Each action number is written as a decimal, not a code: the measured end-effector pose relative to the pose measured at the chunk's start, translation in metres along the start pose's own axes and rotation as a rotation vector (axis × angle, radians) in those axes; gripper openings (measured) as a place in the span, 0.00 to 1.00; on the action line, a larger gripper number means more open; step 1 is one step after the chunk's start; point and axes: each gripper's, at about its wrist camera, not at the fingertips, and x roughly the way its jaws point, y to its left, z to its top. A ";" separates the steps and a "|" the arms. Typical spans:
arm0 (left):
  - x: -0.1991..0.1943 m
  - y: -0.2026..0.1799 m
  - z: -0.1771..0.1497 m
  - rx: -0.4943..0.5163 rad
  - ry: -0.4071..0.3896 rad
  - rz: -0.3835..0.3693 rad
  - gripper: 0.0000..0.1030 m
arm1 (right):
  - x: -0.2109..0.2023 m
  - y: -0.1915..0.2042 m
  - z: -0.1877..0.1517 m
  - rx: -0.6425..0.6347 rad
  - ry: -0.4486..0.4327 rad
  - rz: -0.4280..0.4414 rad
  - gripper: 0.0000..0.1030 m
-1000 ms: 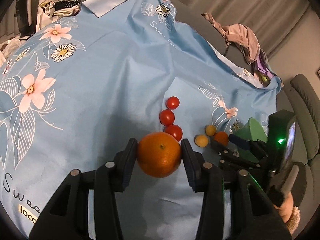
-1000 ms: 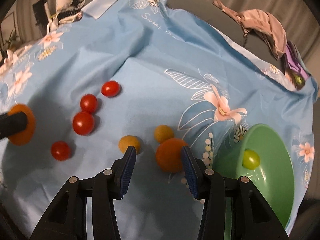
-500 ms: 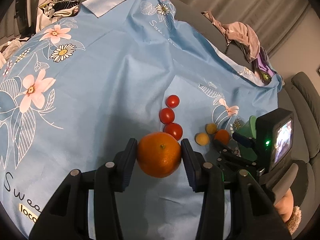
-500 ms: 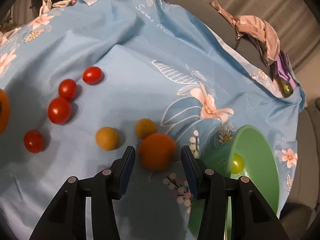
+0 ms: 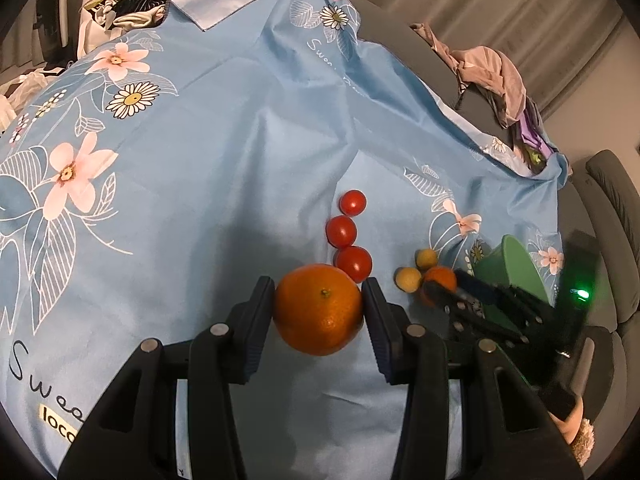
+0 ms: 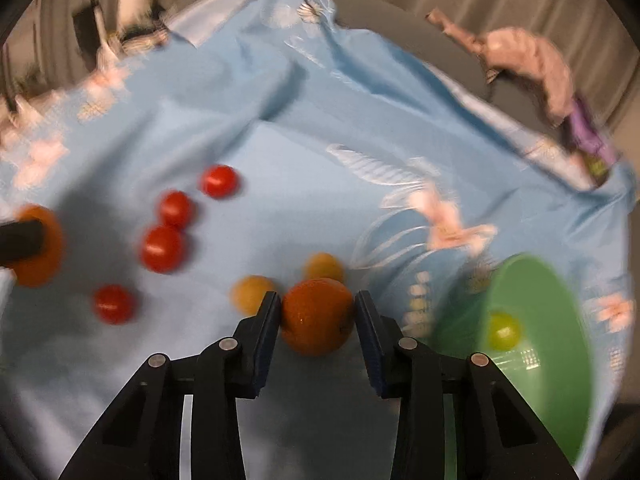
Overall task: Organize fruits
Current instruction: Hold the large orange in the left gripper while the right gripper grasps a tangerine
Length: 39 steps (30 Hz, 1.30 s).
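Note:
My left gripper [image 5: 319, 307] is shut on a large orange [image 5: 318, 309], held above the blue flowered cloth [image 5: 200, 160]. My right gripper [image 6: 316, 320] has its jaws around a smaller orange [image 6: 317, 316], touching or nearly touching it. That orange [image 5: 440, 280] and the right gripper [image 5: 472, 300] also show in the left wrist view. Three red tomatoes [image 5: 346, 232] lie in a row beyond the large orange, and another tomato [image 6: 114, 303] lies apart. Two small yellow fruits [image 6: 252, 294] sit beside the smaller orange. A green bowl [image 6: 560, 380] at right holds a green fruit [image 6: 502, 330].
A pile of pink and purple clothes [image 5: 496, 80] lies at the far right edge of the cloth. More clothes [image 5: 128, 12] lie at the far left. A grey sofa [image 5: 608, 200] stands right of the cloth. The right wrist view is blurred by motion.
My right gripper has moved forward so the smaller orange now sits between its fingers, and its jaws have narrowed onto it. The left gripper stays still with the large orange.

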 end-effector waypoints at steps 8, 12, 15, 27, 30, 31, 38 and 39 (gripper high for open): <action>0.002 -0.002 -0.002 0.012 0.008 0.008 0.44 | -0.014 0.033 -0.022 0.008 0.009 0.200 0.38; 0.007 -0.005 -0.005 0.023 0.018 0.016 0.44 | -0.010 0.034 -0.022 0.015 0.017 0.175 0.38; 0.012 -0.006 -0.006 0.028 0.027 0.026 0.44 | -0.013 0.030 -0.021 0.015 -0.012 0.160 0.38; 0.014 -0.009 -0.010 0.047 0.011 0.061 0.44 | -0.034 -0.014 -0.016 0.227 -0.097 0.325 0.47; 0.015 -0.007 -0.009 0.044 0.011 0.070 0.44 | -0.017 -0.011 -0.014 0.282 -0.071 0.420 0.47; 0.014 -0.006 -0.009 0.044 0.008 0.080 0.44 | -0.012 -0.007 -0.015 0.282 -0.059 0.450 0.47; 0.009 -0.002 -0.007 0.030 -0.005 0.083 0.44 | 0.008 0.020 -0.016 0.223 -0.005 0.389 0.47; 0.009 -0.002 -0.007 0.030 -0.005 0.083 0.44 | 0.008 0.022 -0.016 0.210 -0.006 0.369 0.47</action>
